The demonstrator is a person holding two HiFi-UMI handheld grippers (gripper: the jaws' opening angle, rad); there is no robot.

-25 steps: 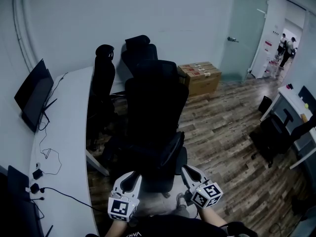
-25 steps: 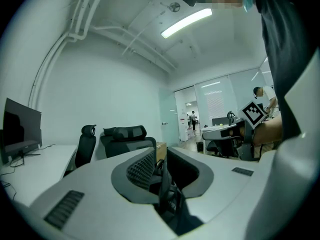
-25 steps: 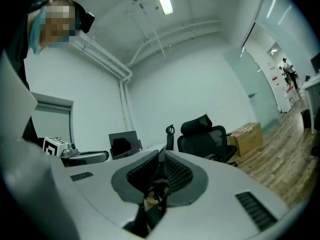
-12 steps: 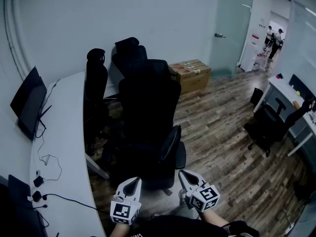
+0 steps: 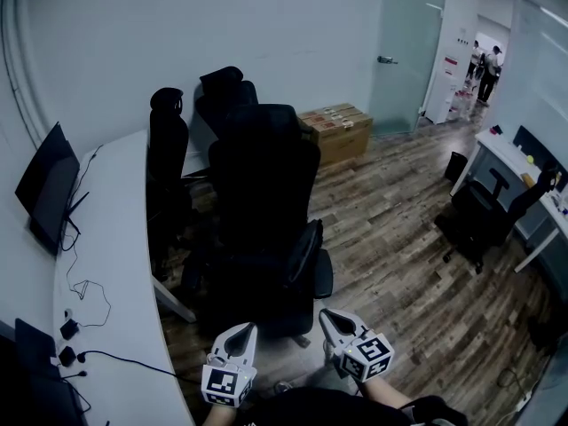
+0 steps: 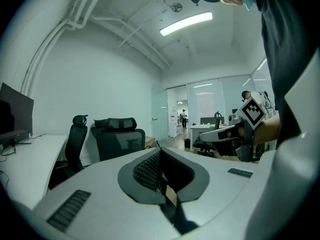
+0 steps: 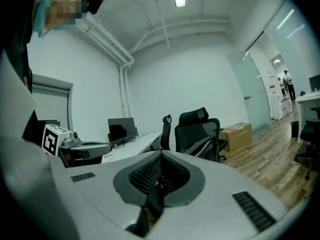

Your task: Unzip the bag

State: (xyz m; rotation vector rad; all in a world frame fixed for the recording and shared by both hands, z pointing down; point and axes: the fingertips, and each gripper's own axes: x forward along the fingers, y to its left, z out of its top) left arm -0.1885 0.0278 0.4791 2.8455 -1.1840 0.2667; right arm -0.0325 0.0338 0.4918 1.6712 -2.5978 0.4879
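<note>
Left gripper (image 5: 246, 329) and right gripper (image 5: 325, 314) were held low in front of the person, side by side but apart, each with its jaws pressed together and nothing between them. The bag (image 7: 206, 145), with grey straps that showed in the right gripper view, rested on the black office chair (image 5: 266, 202) ahead of both grippers. The chair stood beside the curved white desk (image 5: 115, 264), and neither gripper touched the bag.

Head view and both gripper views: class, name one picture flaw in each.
Head view: dim; the black chairs merge into one dark mass. Left gripper view: fisheye bending, and the ceiling lamp glares. Right gripper view: a dark round vignette fills the corners.
</note>
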